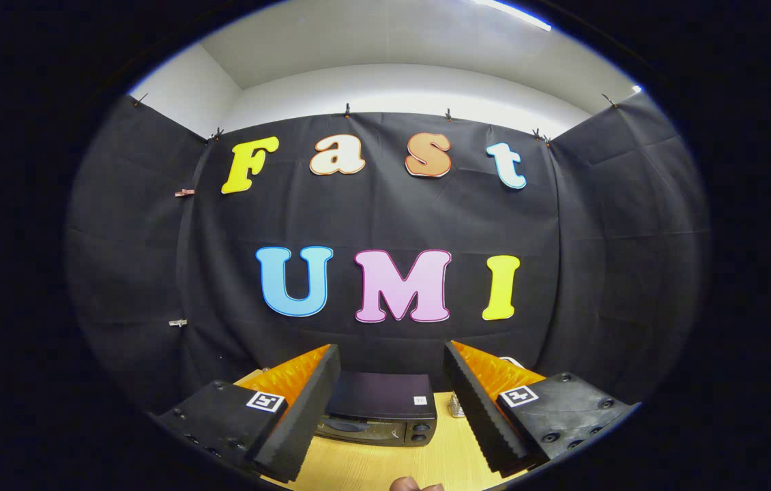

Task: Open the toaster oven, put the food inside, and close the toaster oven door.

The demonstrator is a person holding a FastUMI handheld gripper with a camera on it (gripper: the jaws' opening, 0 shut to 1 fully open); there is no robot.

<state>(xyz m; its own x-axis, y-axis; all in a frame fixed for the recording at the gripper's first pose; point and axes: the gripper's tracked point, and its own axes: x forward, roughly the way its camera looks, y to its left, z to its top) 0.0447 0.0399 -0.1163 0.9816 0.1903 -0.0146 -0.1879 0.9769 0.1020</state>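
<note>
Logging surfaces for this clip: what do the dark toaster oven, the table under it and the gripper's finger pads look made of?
The dark toaster oven, seen between the open gripper fingers: probably painted metal, smooth with a faint sheen on top. The light table: wood or wood-look laminate, with pale grain lines. The black finger pads: likely rubber or foam, matte with fine ridges.

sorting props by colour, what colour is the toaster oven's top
Black, seen in the gripper view: the toaster oven sits beyond the open gripper.

I am seeing the toaster oven [381, 408] sitting on the table [385, 464] beyond my gripper [385, 416], framed between its spread fingers, with food [416, 485] lying nearer me.
</note>
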